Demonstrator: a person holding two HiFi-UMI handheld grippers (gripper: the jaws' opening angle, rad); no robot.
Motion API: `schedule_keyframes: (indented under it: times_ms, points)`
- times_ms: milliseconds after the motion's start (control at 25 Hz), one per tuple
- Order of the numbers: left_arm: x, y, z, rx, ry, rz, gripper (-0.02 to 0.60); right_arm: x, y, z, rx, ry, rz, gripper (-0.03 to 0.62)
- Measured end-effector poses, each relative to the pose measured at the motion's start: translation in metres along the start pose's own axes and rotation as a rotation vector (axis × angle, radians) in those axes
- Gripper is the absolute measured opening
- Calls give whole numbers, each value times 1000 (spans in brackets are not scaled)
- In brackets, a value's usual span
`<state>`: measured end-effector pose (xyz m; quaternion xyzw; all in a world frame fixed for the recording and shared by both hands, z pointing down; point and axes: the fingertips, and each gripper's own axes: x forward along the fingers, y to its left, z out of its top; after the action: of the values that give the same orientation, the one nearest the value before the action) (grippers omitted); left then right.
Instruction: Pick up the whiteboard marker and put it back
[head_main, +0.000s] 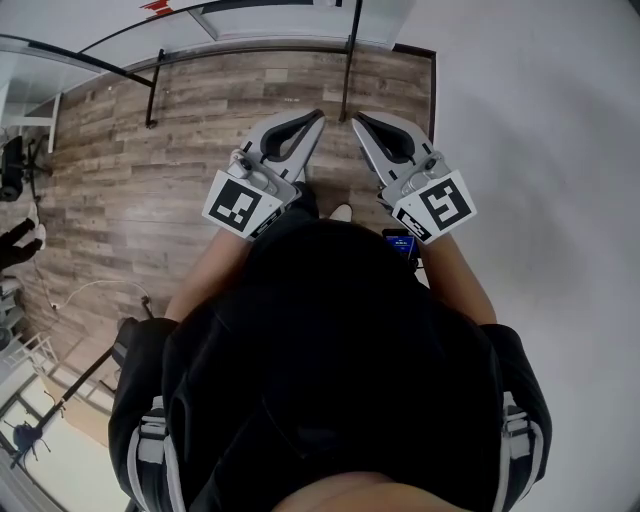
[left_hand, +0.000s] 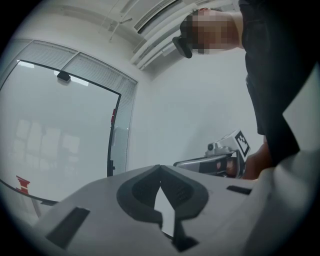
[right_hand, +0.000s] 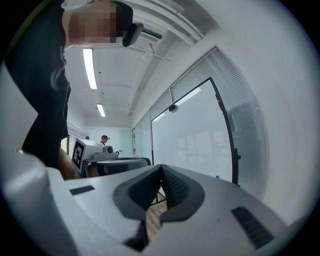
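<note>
No whiteboard marker can be told in any view. In the head view my left gripper (head_main: 317, 117) and right gripper (head_main: 357, 118) are held side by side in front of my body, over the wooden floor (head_main: 180, 170). Both are shut, jaw tips meeting, with nothing between them. The left gripper view looks past its shut jaws at a large whiteboard (left_hand: 55, 135) with a small red mark (left_hand: 22, 182) low on it. The same whiteboard (right_hand: 200, 135) shows in the right gripper view, with a tiny blue speck (right_hand: 216, 177) at its lower edge, too small to identify.
Black frame legs (head_main: 152, 95) (head_main: 347, 70) of the whiteboard stand ahead on the floor. A white wall (head_main: 540, 150) runs along the right. A white cable (head_main: 90, 290) lies on the floor at left. A person (right_hand: 104, 139) stands far off down the room.
</note>
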<state>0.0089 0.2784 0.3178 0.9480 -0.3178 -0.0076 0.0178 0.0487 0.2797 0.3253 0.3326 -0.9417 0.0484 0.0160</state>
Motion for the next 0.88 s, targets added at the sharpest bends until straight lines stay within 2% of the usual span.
schedule_keyframes:
  times_ms: [880]
  points:
    - [44, 140, -1, -20, 5, -70, 5, 126, -72, 14, -18, 17, -78, -3]
